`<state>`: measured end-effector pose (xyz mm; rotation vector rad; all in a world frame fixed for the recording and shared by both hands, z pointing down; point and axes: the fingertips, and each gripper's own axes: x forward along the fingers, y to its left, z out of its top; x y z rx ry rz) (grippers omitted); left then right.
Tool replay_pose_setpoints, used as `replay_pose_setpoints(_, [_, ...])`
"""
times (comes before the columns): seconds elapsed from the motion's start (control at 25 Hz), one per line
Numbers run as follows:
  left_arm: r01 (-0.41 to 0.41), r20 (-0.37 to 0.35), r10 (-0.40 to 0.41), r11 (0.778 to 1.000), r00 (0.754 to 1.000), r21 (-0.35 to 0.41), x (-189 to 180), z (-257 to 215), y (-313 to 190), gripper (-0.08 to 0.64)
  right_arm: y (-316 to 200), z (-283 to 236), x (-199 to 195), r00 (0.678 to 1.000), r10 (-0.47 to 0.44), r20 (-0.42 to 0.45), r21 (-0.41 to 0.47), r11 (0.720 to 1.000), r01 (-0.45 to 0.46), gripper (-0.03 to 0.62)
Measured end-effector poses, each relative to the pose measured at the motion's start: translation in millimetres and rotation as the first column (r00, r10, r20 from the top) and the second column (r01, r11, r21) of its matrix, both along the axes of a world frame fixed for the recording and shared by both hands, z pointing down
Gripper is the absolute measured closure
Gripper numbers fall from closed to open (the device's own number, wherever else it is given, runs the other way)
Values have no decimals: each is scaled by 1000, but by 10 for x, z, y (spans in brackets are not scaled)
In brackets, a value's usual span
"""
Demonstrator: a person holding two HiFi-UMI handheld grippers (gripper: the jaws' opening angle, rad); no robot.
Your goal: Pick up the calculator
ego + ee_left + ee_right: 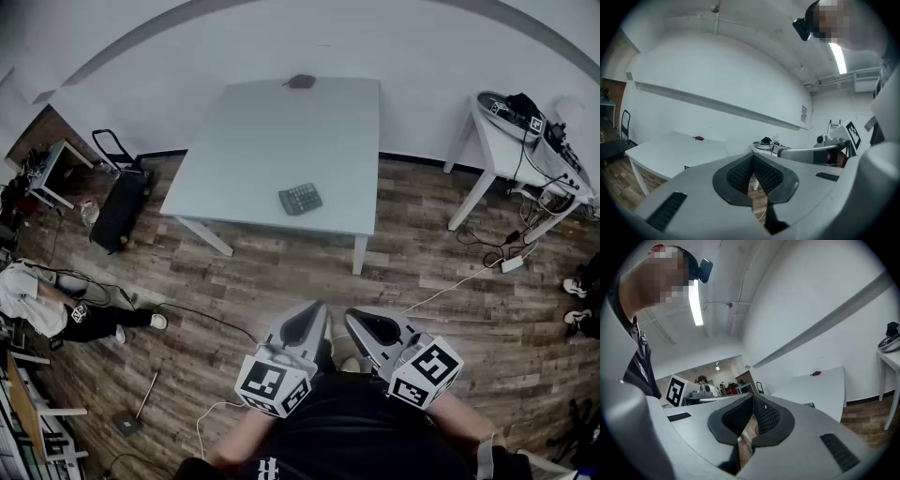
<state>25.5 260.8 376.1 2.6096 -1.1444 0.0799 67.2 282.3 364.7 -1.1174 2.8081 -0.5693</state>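
The dark grey calculator [300,199] lies flat near the front edge of the white table [262,141]. My two grippers are held close to my body, well short of the table. The left gripper [313,317] is shut, its ribbed pads meeting with nothing between them. Beside it, the right gripper [360,322] is shut and empty too. In the left gripper view the left gripper [752,157] points toward the table [670,152], and the calculator [687,167] peeks over the jaw. In the right gripper view the right gripper [753,397] has the calculator [808,405] to its right.
A small dark red object [300,82] sits at the table's far edge. A second white table [511,155] with cables and gear stands at the right. A black case [120,208] stands left of the table, a person [47,305] sits on the floor, and cables [487,258] cross the wood floor.
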Motion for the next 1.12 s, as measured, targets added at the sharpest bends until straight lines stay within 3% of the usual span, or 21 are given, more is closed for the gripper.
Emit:
replay_pose_setpoints(0.48, [-7,-21,7,1000,1000,-28,-79,168,-599,554,-513,92,-112,1000,12,-21,-17,1000,-12,578])
replay_pose_setpoints(0.84, [-24,-5,24,996,1000,-83,-181,429,-1551,553,-1387,161,-237,999,33,-3,-70,997,-33,578])
replay_pose_setpoints(1.12, [-23,21,27,985,999,-172,-352,916,-2265,553,-2138,187,-495,999,28,-21,-105,994,-30,578])
